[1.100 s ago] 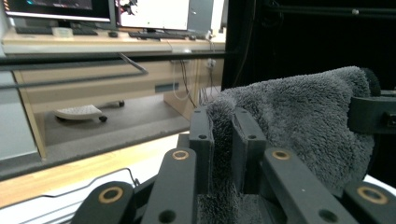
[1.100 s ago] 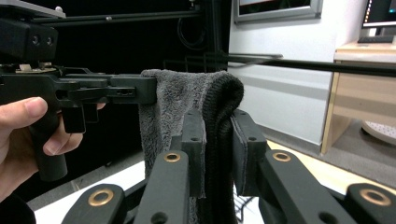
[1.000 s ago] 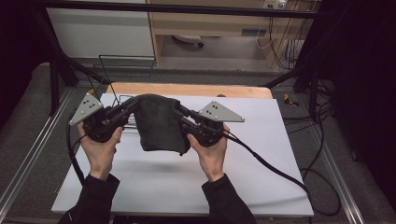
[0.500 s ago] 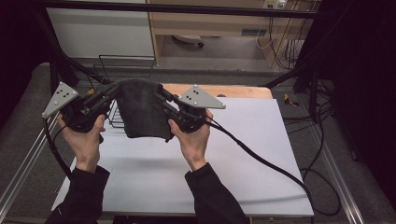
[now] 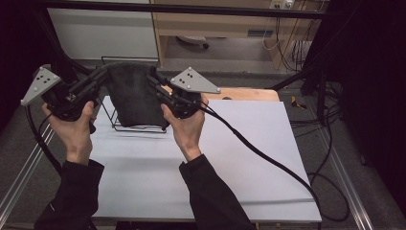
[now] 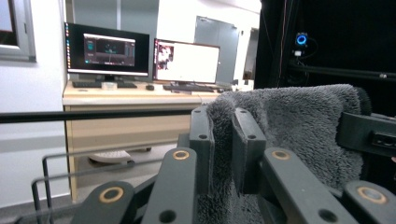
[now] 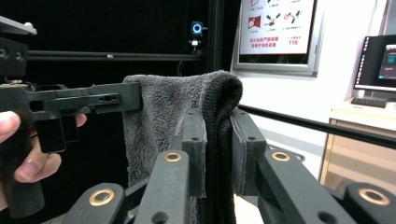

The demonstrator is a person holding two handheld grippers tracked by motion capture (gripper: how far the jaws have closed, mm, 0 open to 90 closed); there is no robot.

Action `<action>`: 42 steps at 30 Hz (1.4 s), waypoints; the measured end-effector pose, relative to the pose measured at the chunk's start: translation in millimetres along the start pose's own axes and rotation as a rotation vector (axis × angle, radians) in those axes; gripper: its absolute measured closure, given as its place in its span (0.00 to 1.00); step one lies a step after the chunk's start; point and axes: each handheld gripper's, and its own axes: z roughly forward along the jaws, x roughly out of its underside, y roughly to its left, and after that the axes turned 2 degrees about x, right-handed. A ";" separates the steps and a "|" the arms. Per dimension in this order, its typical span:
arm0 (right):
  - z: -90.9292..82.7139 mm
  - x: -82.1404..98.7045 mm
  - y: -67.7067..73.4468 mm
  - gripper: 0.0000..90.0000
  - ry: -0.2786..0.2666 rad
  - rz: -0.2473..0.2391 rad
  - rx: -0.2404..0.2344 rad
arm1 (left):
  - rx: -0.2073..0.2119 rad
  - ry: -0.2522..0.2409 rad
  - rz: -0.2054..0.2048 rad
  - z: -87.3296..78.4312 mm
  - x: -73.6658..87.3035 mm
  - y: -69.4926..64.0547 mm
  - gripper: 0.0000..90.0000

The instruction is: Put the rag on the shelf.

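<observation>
- Left claw (image 5: 103, 76) is clamped on the left top corner of the dark grey towel (image 5: 134, 98), held up in the air.
- Towel hangs stretched between both claws, above the wire rack (image 5: 139, 127) at the worktop's (image 5: 215, 172) far left.
- Right claw (image 5: 154, 85) is clamped on the other corner.
- Risk: thin bites on thick pile; pulling wider could slip a corner free, dropping the towel askew.

- The right gripper (image 7: 218, 140) has its jaws clamped on a dark grey towel's (image 7: 163, 107) folded edge.
- Beyond, to its left, the left gripper (image 7: 133, 97) pinches the towel's far edge.
</observation>
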 end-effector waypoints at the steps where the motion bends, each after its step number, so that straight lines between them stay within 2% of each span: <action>1: 2.7 -2.8 -0.6 0.87 -0.006 -0.004 0.000 | -0.001 -0.004 0.004 0.4 -2.8 1.0 0.89; 5: 10.3 -11.3 -1.4 0.87 -0.023 -0.012 0.006 | -0.009 -0.018 0.016 1.7 -11.9 4.4 0.89; 21: 43.3 -41.7 -1.8 0.87 -0.073 -0.034 0.002 | -0.036 -0.077 0.010 6.9 -42.8 25.9 0.89; 25: 51.4 -49.2 -3.0 0.87 -0.080 -0.042 0.004 | -0.044 -0.083 0.026 9.8 -51.5 30.2 0.89; 34: 69.8 -66.7 -6.1 0.87 -0.096 -0.056 0.009 | -0.061 -0.092 0.025 21.0 -71.1 41.0 0.89; 42: 81.2 -75.3 -11.8 0.87 -0.116 -0.038 0.006 | -0.066 -0.098 0.027 27.9 -83.5 46.9 0.89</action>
